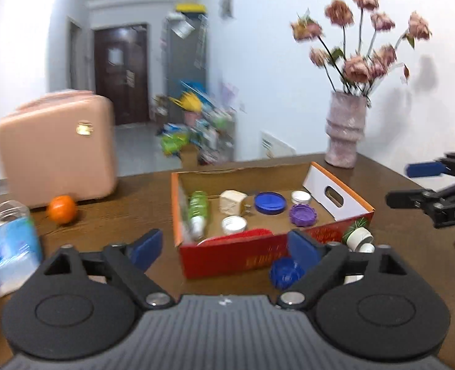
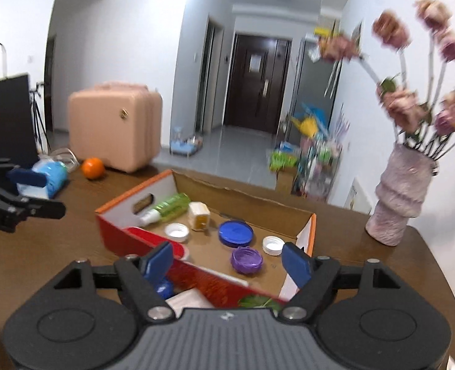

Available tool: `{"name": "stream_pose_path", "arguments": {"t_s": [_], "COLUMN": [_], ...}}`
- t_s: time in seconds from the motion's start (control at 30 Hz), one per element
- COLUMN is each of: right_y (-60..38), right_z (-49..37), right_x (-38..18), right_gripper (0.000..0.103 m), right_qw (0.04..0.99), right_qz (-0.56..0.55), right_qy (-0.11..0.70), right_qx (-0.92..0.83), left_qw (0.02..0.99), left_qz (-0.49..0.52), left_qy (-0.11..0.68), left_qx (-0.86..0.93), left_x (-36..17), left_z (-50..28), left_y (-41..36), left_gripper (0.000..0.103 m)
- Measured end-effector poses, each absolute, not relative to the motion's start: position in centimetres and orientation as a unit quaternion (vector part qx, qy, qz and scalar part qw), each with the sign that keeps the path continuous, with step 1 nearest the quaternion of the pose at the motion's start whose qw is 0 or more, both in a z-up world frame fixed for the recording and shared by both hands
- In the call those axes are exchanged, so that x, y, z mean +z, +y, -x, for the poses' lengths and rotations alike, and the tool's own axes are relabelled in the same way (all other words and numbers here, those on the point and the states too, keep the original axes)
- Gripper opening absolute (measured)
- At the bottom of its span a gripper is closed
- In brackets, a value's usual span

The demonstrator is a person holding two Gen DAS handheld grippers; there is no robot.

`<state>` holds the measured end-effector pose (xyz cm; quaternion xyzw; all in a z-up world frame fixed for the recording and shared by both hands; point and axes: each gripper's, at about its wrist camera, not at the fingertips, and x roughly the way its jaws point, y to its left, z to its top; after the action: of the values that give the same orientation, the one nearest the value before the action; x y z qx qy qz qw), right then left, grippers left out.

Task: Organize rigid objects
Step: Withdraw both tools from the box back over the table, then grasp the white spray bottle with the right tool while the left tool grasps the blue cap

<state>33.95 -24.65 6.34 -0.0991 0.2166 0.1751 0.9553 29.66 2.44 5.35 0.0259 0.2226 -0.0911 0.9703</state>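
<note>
Your left gripper (image 1: pixel 224 243) had its blue pads spread wide and held nothing, hovering before the near red wall of the cardboard box (image 1: pixel 243 254) that sat mid-tabletop. Your right gripper (image 2: pixel 227 262) was just as wide and empty, above the box's near corner. Only the left wrist view showed a ribbed blue cap (image 1: pixel 284 273) and a white-capped bottle (image 1: pixel 358 237) lying on the wooden tabletop (image 1: pixel 129 215) just outside that wall, and a clear plastic jar (image 1: pixel 10 246) near the left edge. Only the right wrist view showed a dark monitor (image 2: pixel 7 120) past the far-left edge. Inside the box lay a green plastic bottle (image 2: pixel 167 208) on its side, a round blue lid (image 2: pixel 235 232), a scalloped purple cap (image 2: pixel 246 259), two white ribbed caps (image 2: pixel 176 231) and a cream block (image 2: pixel 198 215). A smooth orange (image 1: pixel 61 209) rested against the pink hard-shell case (image 1: pixel 55 151), and a ridged, rough pink vase (image 1: pixel 344 129) of dried roses stood toward the far-right corner.
</note>
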Motion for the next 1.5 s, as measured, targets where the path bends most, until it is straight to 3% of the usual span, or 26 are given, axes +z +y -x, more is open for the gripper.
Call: {"name": "stream_pose_path", "arguments": {"t_s": [0.3,0.53,0.87,1.1,1.17,1.27,1.33,1.5], "right_y": [-23.7,-25.0,-28.3,-29.0,-29.2,-29.4,-29.5,-29.7], "right_z": [-22.4,-18.3,-19.8,-24.3,-25.8,-28.5,-30.6,-35.4], "right_x": [3.3,0.3,-2.7,-4.1,-4.4,-4.6,-4.8,-5.7], "right_gripper": [0.087,0.087,0.087,0.085,0.084,0.08,0.071,0.066], "right_qw": [0.963,0.967,0.965,0.962,0.959,0.959,0.956,0.947], "right_qz": [0.021,-0.015,-0.035,-0.022,-0.021,-0.02,-0.028,-0.086], "right_qy": [0.193,0.213,0.242,0.262,0.271,0.273,0.278,0.289], "right_qx": [0.188,0.138,0.09,0.077,0.075,0.076,0.087,0.108], "left_qw": [0.982,0.98,0.97,0.961,0.956,0.949,0.945,0.941], "left_qz": [-0.033,-0.022,-0.028,-0.014,-0.009,-0.005,-0.015,-0.055], "left_qy": [0.178,0.195,0.237,0.267,0.282,0.297,0.306,0.313], "left_qx": [-0.055,-0.031,-0.037,-0.064,-0.08,-0.106,-0.116,-0.118], "left_x": [3.6,1.0,-0.6,-2.2,-2.6,-3.1,-3.7,-5.7], "left_z": [-17.1,-15.3,-19.2,-26.7,-29.1,-32.8,-35.0,-38.8], "left_y": [2.3,1.8,0.0,-2.1,-3.0,-4.2,-4.8,-5.9], "left_gripper": [0.101,0.103,0.103,0.102,0.098,0.09,0.086,0.086]}}
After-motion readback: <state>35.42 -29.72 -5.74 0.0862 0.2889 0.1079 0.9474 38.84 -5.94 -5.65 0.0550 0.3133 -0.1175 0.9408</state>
